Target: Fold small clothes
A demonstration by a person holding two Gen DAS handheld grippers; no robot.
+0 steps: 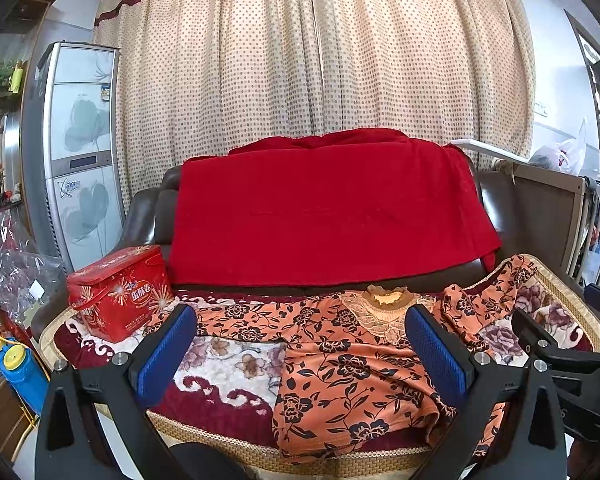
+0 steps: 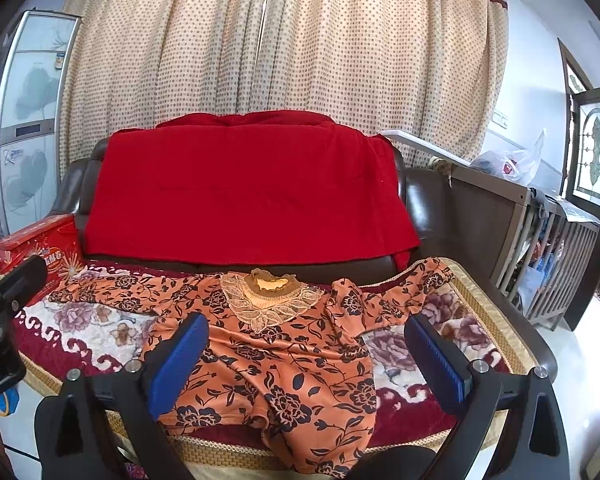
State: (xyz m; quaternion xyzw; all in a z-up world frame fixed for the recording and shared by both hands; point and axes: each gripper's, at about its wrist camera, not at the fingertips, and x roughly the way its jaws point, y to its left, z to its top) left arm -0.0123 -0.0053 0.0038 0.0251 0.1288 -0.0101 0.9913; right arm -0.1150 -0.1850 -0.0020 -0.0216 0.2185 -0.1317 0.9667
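Orange floral top [image 2: 276, 356] lies spread face-up on the sofa seat, collar toward the backrest, hem hanging just over the front edge. Fabric thin and smooth, printed with black roses and vines; a cream lace yoke [image 2: 270, 304] with leaf-shaped cutouts rings the neckline. Both long sleeves are stretched outward — one reaching toward the red tin [image 1: 120, 294], the other rumpled and angled up toward the seat's far corner. The hem is puckered into soft folds.

Under it, a plush seat cover [image 1: 228, 364]: deep-pile, maroon border with white scrollwork, pale roses in the middle, edged in woven straw-coloured trim.

Left gripper [image 1: 300, 352]: fingers spread wide, nothing between them, hovering at the front edge over the garment's side and bare cover. Its pads [image 1: 166, 350] are blue, finely ribbed rubber on black brackets.

Right gripper [image 2: 308, 360]: likewise spread wide and holding nothing, framing the body of the top from the front.

Behind: dark glossy leather sofa [image 2: 428, 208] with a red knitted throw [image 2: 244, 196] draped over the backrest — matte, slightly fuzzy. The tin is rectangular, rounded corners, shiny printed metal. Dotted beige curtain [image 2: 284, 52] hangs in heavy vertical pleats.
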